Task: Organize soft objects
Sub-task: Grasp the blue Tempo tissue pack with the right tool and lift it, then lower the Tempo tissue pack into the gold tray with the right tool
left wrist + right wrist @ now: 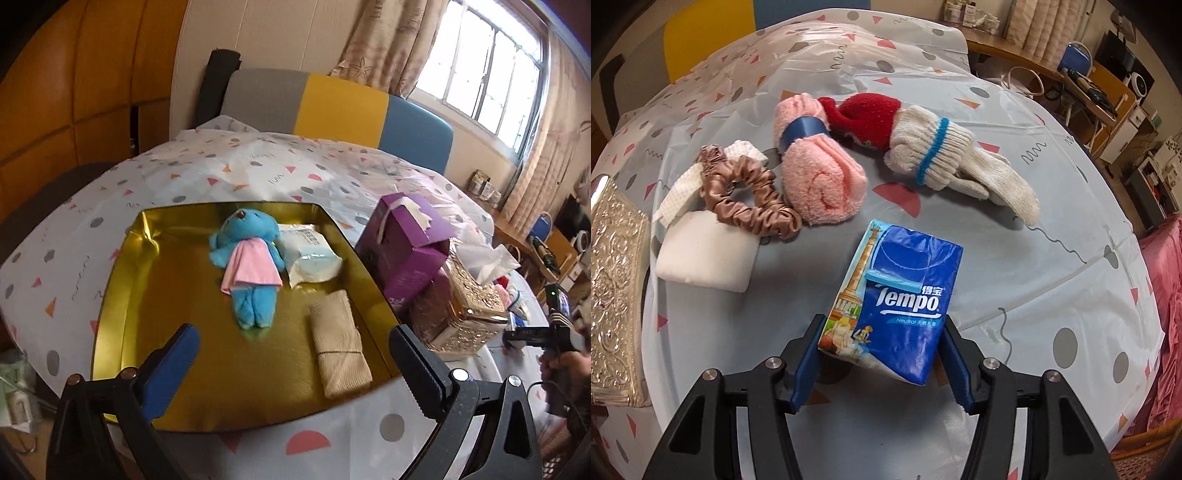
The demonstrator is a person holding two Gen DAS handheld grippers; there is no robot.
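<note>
My left gripper (295, 332) stands open with nothing between its fingers, hovering over the near end of a gold tray (122, 280). In the tray lie a blue plush toy (247, 254) in a pink dress, a white wipes packet (312, 258) and a folded beige cloth (338, 347). My right gripper (882, 325) is shut on a blue Tempo tissue pack (905, 295), held tilted just above the tablecloth. Beyond it lie a rolled pink towel (820, 177), a red knit piece (868, 118), white knit gloves (945, 158), a brown scrunchie (750, 206) and a white pad (705, 258).
A purple tissue box (406, 240) and an ornate gold tissue box (469, 306) stand right of the tray; the ornate box (613, 295) also fills the left edge of the right wrist view. A patterned plastic cloth (1052, 258) covers the table. A hand holds the other gripper at far right (554, 332).
</note>
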